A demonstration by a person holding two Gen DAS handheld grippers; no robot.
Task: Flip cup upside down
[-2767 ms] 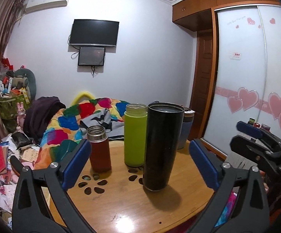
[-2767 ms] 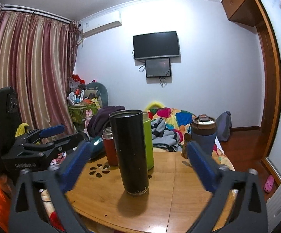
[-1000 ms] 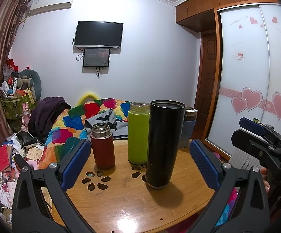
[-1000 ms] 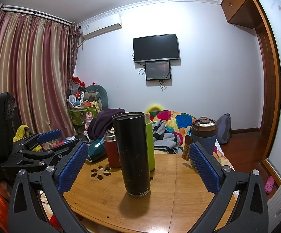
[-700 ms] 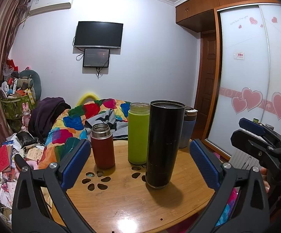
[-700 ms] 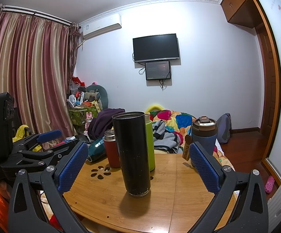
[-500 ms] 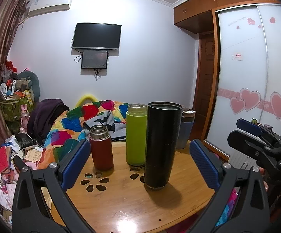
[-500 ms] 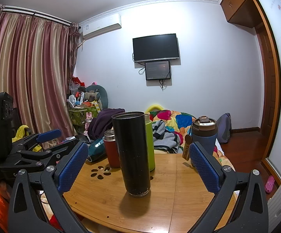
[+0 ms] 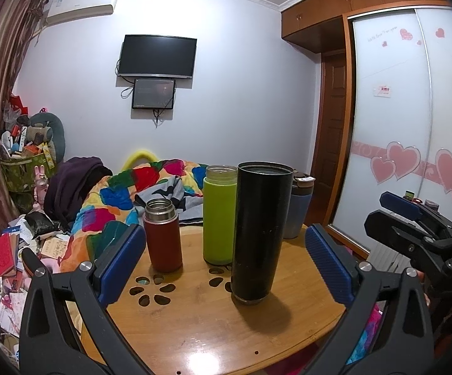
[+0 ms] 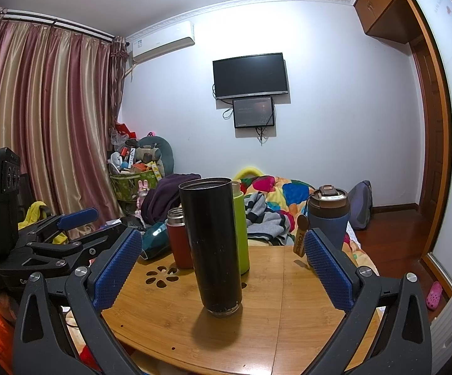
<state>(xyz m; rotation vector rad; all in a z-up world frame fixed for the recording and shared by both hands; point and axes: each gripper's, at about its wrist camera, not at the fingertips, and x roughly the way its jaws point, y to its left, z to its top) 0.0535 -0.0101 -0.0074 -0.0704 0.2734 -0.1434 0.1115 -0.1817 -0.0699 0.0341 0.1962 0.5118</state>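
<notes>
Black cylindrical cup [image 9: 259, 231] upright on glossy bamboo table [image 9: 213, 328]; both grippers' ribbed fingers [image 9: 118, 262] apart.

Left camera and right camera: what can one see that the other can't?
Only the left wrist view shows the wardrobe doors with pink hearts and the floor clutter. Only the right wrist view shows the full curtains, the backpack and the tag hanging beside the blue mug. Both show the black cup standing upright on the table, the green bottle, the red flask, the TV, and both open grippers, left and right, empty.
</notes>
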